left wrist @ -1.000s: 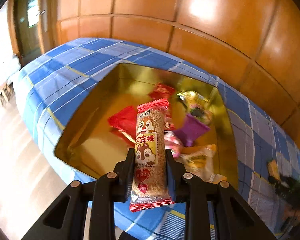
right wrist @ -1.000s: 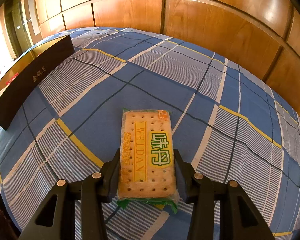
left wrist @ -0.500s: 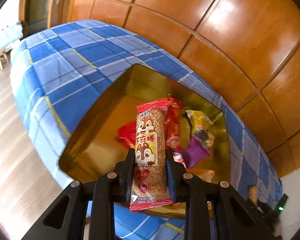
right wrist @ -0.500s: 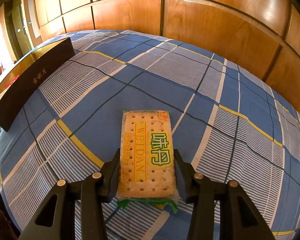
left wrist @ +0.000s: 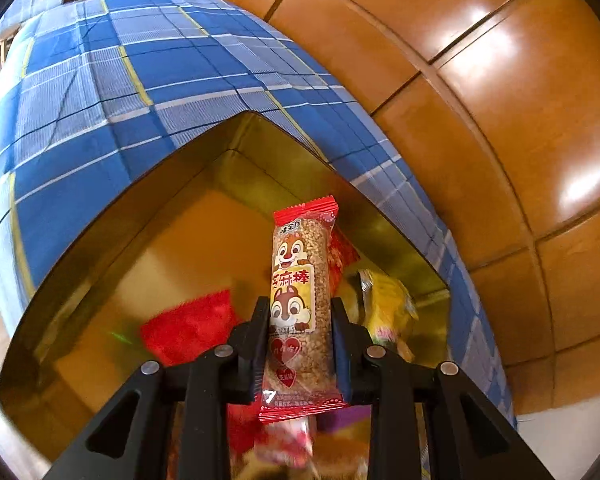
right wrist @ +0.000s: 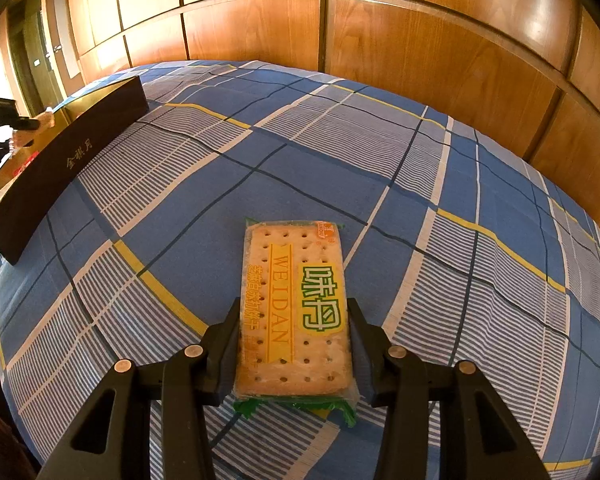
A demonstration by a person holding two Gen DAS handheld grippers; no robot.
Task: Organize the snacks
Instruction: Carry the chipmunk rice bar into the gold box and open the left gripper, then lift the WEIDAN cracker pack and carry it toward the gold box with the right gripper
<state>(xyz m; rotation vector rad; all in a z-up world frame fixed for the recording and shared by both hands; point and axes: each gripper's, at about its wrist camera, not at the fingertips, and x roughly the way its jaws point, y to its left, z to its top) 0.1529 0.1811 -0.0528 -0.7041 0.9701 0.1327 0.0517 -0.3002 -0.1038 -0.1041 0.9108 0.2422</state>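
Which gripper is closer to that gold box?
Left. The left gripper, holding a sesame bar, is right over the gold box. The right gripper grips a cracker pack well off to the box's side.

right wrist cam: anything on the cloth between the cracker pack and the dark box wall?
Nothing. In the right wrist view, only bare plaid cloth lies between the cracker pack and the dark box wall.

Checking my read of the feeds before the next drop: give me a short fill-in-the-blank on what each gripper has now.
1. The left gripper is shut on a ____ bar printed with cartoon chipmunks.
2. That bar hangs over the ____-coloured box.
3. The right gripper is closed around a packet of ____.
4. The tablecloth is blue ____.

Missing: sesame; gold; crackers; plaid
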